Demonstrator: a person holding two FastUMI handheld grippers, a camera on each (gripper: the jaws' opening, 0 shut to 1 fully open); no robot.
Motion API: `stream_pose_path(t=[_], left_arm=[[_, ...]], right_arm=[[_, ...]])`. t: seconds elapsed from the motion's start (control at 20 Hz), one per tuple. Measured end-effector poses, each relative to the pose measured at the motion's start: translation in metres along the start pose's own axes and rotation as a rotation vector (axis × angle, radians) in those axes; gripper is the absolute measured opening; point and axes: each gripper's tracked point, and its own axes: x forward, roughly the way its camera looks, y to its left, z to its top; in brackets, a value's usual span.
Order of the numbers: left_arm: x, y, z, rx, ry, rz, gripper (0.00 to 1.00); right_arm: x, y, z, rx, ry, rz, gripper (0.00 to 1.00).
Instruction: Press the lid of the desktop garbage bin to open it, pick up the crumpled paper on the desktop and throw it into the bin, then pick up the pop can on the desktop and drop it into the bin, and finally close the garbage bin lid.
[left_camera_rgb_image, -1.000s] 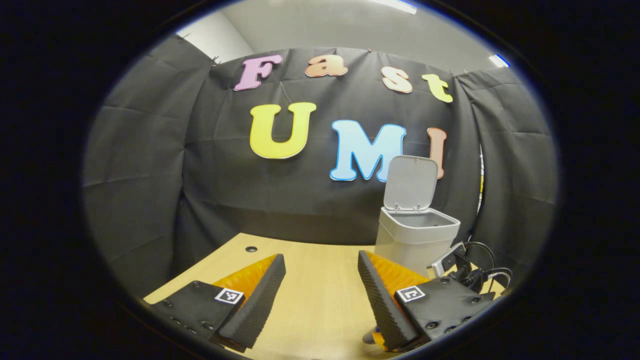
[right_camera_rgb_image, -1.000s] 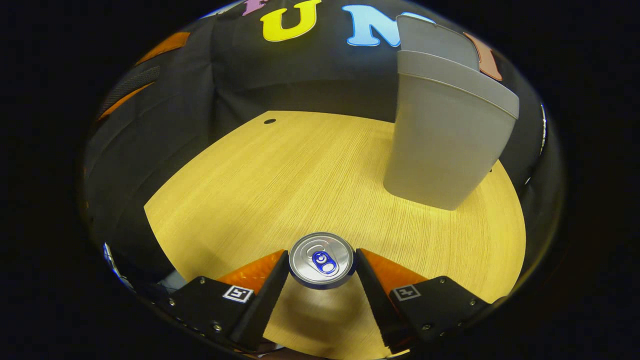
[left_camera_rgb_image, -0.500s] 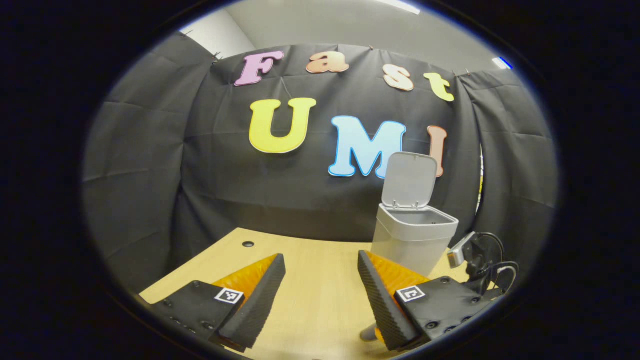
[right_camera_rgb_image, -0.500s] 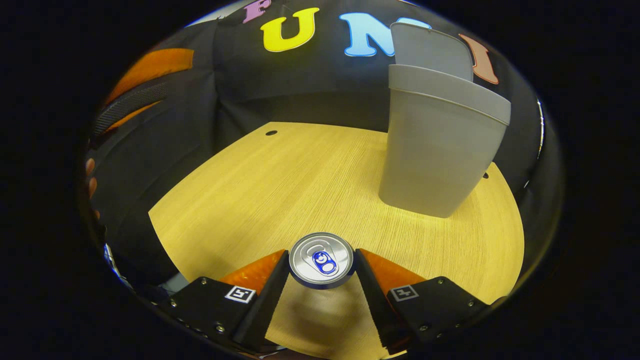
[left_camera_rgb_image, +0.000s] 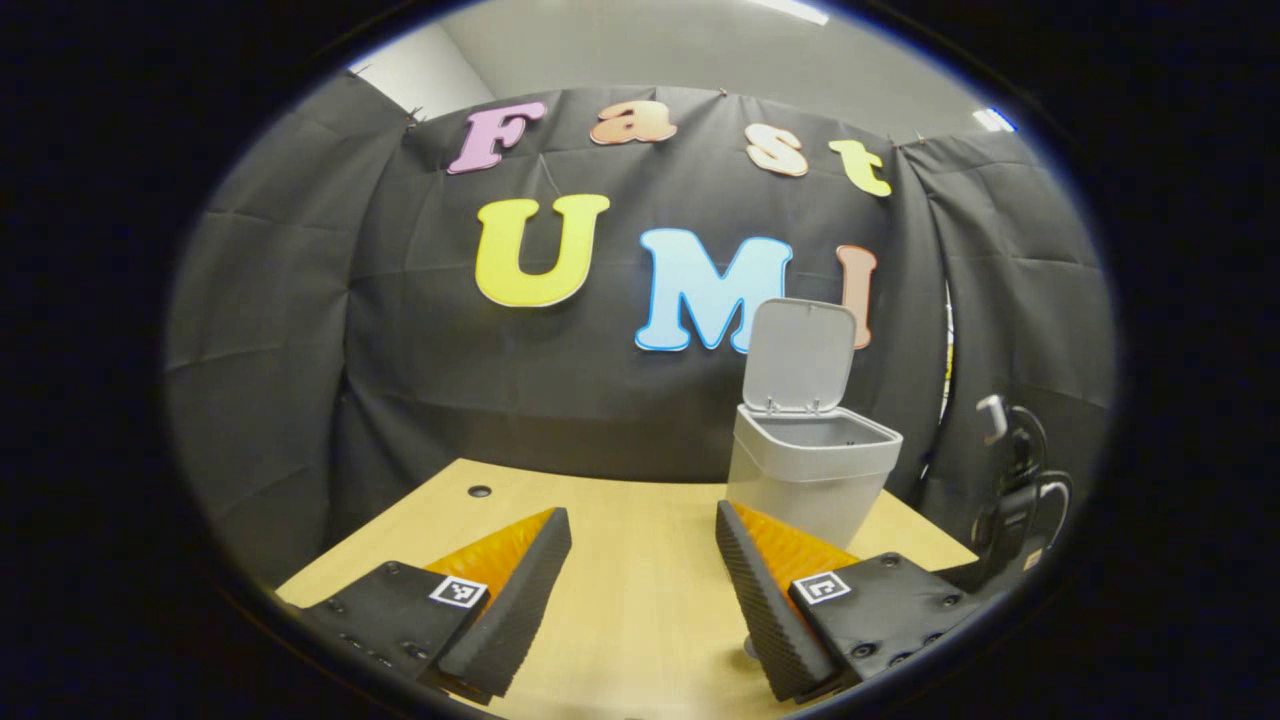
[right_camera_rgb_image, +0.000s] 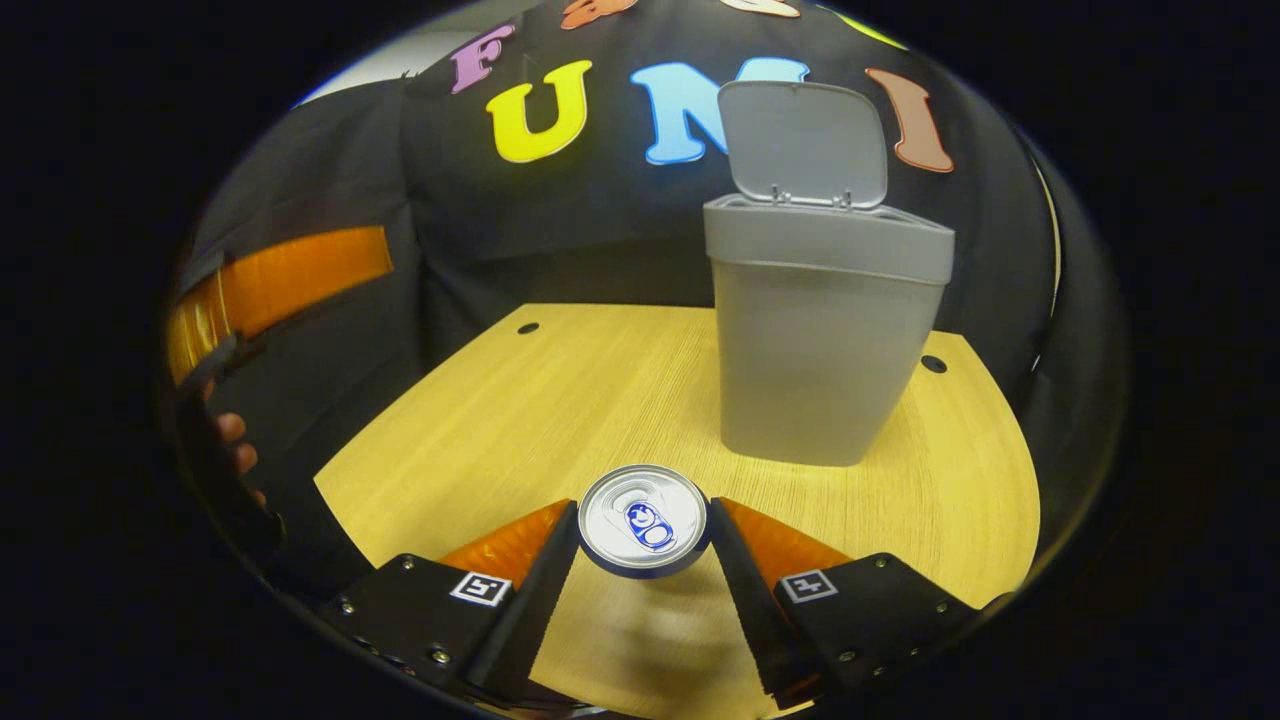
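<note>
Since a second ago your right tongs (right_camera_rgb_image: 643, 530) have carried the pop can (right_camera_rgb_image: 643, 520) up off the counter (right_camera_rgb_image: 560, 400), and the bin (right_camera_rgb_image: 825, 330) has swung from the right edge of the right gripper view toward its middle. Lid (right_camera_rgb_image: 803, 145) is up, mouth open. The can is clamped between both fingers, top end toward the camera, near side of the counter, bin well apart on the far side.

Left tongs (left_camera_rgb_image: 640, 590) are spread wide with nothing between them, parked over the near counter; the bin (left_camera_rgb_image: 810, 480) sits far right of them.

Risks, as I judge them:
- Grip looks to be on a smooth round wall, so a fast swing or tilt could let the can slip.
- Come in low and the can or your fingers clip the rim and shove the light bin.
- Release early and it lands on the counter and rolls.
- Knock the raised lid and it may drop shut before the drop.

Crumpled paper isn't on the visible counter; probably binned already.

Readable writing: none on can top or bin. Square markers on the tongs, no text.
</note>
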Motion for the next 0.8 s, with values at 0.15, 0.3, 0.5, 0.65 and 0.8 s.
stream_pose_path(t=[0.15, 0.3, 0.5, 0.65, 0.8], left_arm=[[0.004, -0.01, 0.001, 0.002, -0.004, -0.018, 0.95], [0.006, -0.016, -0.002, 0.021, -0.001, -0.029, 0.96], [0.008, -0.017, -0.001, 0.002, -0.003, -0.027, 0.96], [0.008, -0.018, -0.003, -0.003, 0.002, -0.023, 0.95], [0.008, -0.017, -0.003, -0.006, 0.005, -0.02, 0.95]], right_arm=[[-0.016, -0.013, 0.038, 0.01, -0.092, -0.016, 0.82], [-0.028, -0.023, 0.074, 0.02, -0.176, -0.026, 0.82], [-0.032, -0.036, 0.11, 0.021, -0.256, -0.038, 0.82], [-0.036, -0.038, 0.132, 0.027, -0.32, -0.028, 0.82], [-0.042, -0.041, 0.155, 0.006, -0.392, -0.036, 0.82]])
